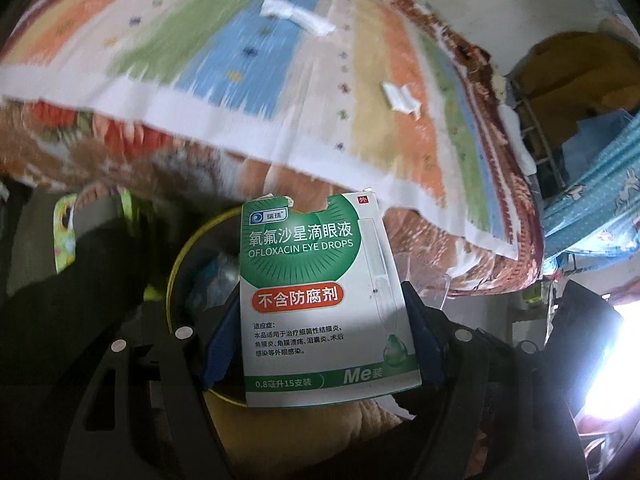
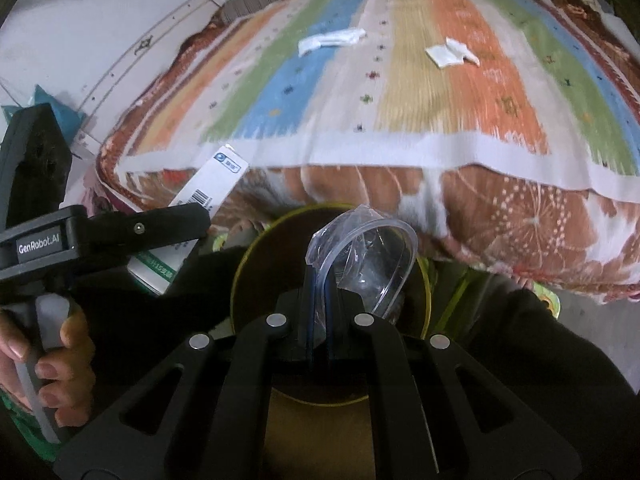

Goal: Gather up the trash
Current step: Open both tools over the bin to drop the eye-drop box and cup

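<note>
A bed fills the upper part of both views, covered by a striped blanket [image 2: 360,92] in orange, green, blue and tan bands with a white hem, over a brown flowered quilt [image 2: 500,216]. Two crumpled white paper scraps lie on the blanket, well apart: one [image 2: 332,40] on the blue band, another [image 2: 452,54] by the orange band. Below the bed edge stands a round bin [image 2: 256,264] with a yellow-green rim. The left tongs [image 1: 324,312], blue-padded, are pinching a green and white carton [image 1: 316,292] upright above the bin; in the right view a bare hand [image 2: 52,352] grips their handle, marked "GenRobot.AI". The carton reads "OFLOXACIN EYE DROPS" with Chinese text and "Me" near the bottom. The right tongs [image 2: 318,320] are pressed together on the rim of a clear plastic cup [image 2: 368,264], tilted over the bin's mouth.
</note>
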Action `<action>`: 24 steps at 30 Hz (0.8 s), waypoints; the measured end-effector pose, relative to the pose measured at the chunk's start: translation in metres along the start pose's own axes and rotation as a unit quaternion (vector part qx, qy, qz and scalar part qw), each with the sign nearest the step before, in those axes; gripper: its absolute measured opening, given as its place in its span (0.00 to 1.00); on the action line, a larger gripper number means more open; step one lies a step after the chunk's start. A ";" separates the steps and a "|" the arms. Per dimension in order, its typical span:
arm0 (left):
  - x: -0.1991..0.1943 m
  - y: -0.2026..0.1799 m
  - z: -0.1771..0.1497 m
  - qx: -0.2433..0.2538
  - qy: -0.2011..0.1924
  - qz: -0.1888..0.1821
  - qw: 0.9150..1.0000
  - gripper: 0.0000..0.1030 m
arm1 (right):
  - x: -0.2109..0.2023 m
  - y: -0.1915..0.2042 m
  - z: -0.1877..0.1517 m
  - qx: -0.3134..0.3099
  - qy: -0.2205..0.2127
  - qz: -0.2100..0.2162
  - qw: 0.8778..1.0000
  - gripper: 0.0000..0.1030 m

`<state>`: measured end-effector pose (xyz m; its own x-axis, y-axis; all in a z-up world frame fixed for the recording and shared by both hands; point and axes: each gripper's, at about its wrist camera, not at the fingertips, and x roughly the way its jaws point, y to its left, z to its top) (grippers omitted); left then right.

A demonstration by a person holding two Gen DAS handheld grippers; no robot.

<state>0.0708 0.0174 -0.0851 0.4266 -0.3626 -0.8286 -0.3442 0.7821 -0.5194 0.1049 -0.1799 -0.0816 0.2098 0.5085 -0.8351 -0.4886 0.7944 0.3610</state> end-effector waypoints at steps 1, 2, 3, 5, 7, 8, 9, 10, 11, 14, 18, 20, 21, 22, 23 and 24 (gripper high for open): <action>0.003 0.002 0.000 -0.006 0.005 0.001 1.000 0.71 | 0.003 -0.001 -0.001 0.001 0.005 -0.003 1.000 0.03; 0.006 0.005 0.000 -0.012 0.009 0.002 1.000 0.71 | 0.007 -0.002 -0.002 0.004 0.011 -0.007 1.000 0.03; 0.008 0.007 0.002 -0.021 0.012 0.002 1.000 0.71 | 0.010 -0.003 -0.002 0.007 0.016 -0.009 1.000 0.03; 0.011 0.011 0.004 -0.035 0.015 0.002 0.999 0.71 | 0.017 -0.006 -0.002 0.016 0.028 -0.008 0.999 0.03; 0.016 0.017 0.007 -0.050 0.019 0.000 0.999 0.71 | 0.022 -0.005 -0.002 0.015 0.035 -0.003 0.999 0.03; 0.021 0.019 0.009 -0.056 0.025 0.001 0.998 0.71 | 0.024 -0.004 -0.002 0.011 0.036 -0.004 0.999 0.03; 0.026 0.022 0.012 -0.063 0.032 0.002 0.998 0.71 | 0.026 -0.003 -0.002 0.008 0.038 -0.007 0.999 0.04; 0.030 0.026 0.014 -0.073 0.038 0.001 0.997 0.71 | 0.029 -0.003 -0.002 0.009 0.040 -0.009 0.999 0.04; 0.031 0.030 0.018 -0.084 0.038 -0.006 0.996 0.71 | 0.034 -0.005 -0.002 0.014 0.045 -0.011 0.999 0.04; 0.036 0.033 0.024 -0.093 0.036 -0.004 0.995 0.71 | 0.051 -0.015 -0.002 0.044 0.069 -0.009 0.997 0.04; 0.056 0.031 0.023 -0.089 0.061 0.011 0.994 0.71 | 0.066 -0.024 -0.002 0.067 0.085 -0.009 0.994 0.04; 0.064 0.035 0.024 -0.098 0.068 0.014 0.993 0.71 | 0.070 -0.027 0.000 0.076 0.085 -0.007 0.993 0.05; 0.066 0.039 0.025 -0.111 0.068 0.014 0.991 0.71 | 0.071 -0.028 0.000 0.082 0.086 -0.008 0.993 0.05; 0.069 0.042 0.026 -0.123 0.069 0.013 0.990 0.71 | 0.073 -0.030 0.000 0.087 0.086 -0.008 0.993 0.05; 0.071 0.044 0.027 -0.128 0.070 0.013 0.989 0.71 | 0.074 -0.031 0.001 0.089 0.087 -0.008 0.992 0.05; 0.073 0.045 0.028 -0.129 0.073 0.016 0.989 0.72 | 0.075 -0.030 0.001 0.089 0.087 -0.008 0.992 0.05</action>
<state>0.1095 0.0400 -0.1629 0.2940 -0.4237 -0.8567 -0.5658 0.6453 -0.5133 0.1366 -0.1652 -0.1548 0.0583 0.4430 -0.8946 -0.3268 0.8552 0.4022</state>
